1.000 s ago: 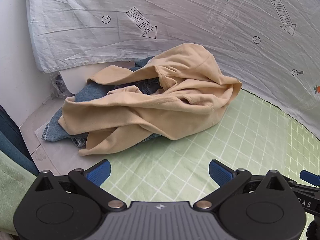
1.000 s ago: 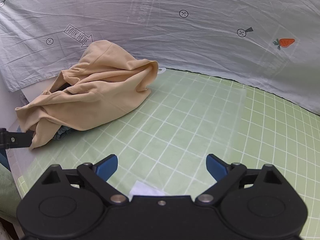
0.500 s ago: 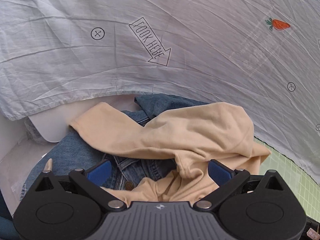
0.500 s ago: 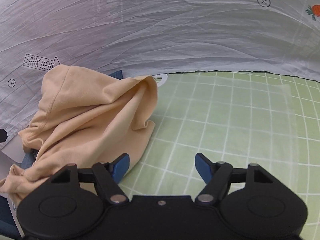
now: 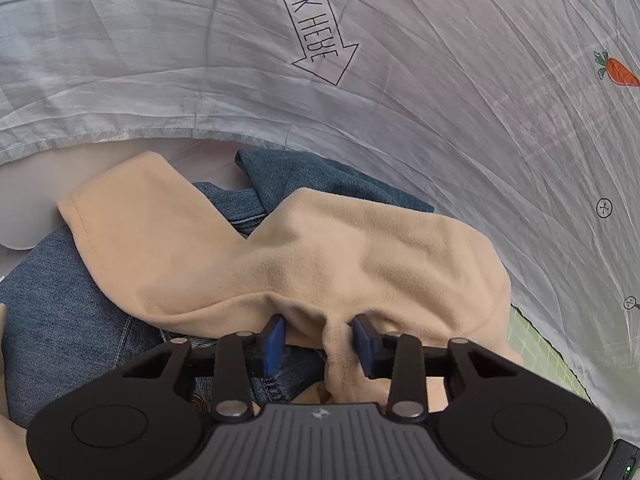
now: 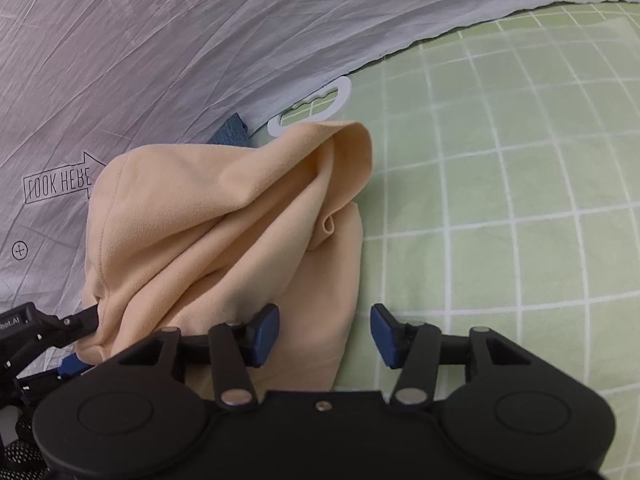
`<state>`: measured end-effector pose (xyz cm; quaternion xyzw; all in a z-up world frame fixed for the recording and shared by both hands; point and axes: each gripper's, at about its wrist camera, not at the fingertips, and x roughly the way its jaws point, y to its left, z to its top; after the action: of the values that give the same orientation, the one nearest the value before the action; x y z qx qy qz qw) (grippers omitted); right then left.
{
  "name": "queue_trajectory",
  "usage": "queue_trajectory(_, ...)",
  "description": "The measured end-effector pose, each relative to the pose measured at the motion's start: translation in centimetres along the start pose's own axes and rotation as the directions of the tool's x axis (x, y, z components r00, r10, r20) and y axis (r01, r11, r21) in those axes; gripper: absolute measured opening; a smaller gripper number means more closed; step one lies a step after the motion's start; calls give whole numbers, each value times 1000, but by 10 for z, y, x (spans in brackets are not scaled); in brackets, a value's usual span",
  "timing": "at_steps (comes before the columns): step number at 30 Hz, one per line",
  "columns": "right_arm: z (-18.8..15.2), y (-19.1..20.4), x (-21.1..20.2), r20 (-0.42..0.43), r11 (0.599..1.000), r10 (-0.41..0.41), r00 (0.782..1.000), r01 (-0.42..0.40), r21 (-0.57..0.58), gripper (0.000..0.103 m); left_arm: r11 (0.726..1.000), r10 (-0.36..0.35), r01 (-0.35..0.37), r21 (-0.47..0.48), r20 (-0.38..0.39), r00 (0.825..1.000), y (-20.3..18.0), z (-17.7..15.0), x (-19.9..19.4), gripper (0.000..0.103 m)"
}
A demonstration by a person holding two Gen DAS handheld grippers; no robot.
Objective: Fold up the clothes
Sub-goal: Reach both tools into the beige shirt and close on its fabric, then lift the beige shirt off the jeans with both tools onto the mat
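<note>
Having been advanced onto the pile at the mat's point(image 6: 500, 240) left edge, the left gripper point(image 5: 319, 338) was narrowed around the crumpled beige garment point(image 5: 320, 256) over jeans point(image 5: 60, 320), while the right gripper point(image 6: 325, 332) was held spread beside it.

L gripper point(image 5: 319, 340) low over the pile, jaws partly closed w/ a fold of the tan shirt point(image 5: 304, 256) bunched between the blue pads point(image 5: 273, 339); grip not confirmed. R gripper point(image 6: 325, 334) jaws apart, left pad touching the shirt, right pad clear of it.
</note>
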<state>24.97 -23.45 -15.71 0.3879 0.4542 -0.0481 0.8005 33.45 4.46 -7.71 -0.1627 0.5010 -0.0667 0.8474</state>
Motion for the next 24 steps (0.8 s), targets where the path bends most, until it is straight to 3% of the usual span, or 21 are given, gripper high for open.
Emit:
queue_trajectory(3, -3, 1, 6, -14, 998, 27, 1000, -26, 59, 33, 1000, -15, 15, 8, 4, 1000, -1, -3, -2, 22)
queue_trajectory(4, -4, 3, 7, -8, 999, 14, 1000, -14, 45, 22, 1000, -18, 18, 14, 9, 1000, -2, -4, -3, 17)
queue_trajectory(7, -11, 7, 1, 17, 1000, -23, 1000, 23, 8, 5, 1000, -16, 15, 27, 26, 1000, -3, -9, -7, 11)
queue_trajectory(15, -25, -47, -62, 107, 992, -114, 988, 107, 71, 5, 997, 15, -19, 81, 53, 999, -9, -35, -31, 6)
queue_trajectory(24, -54, -122, -147, 217, 966, -253, 943, 235, 107, 4, 990, 29, -37, 134, 61, 998, -22, -94, -77, 6)
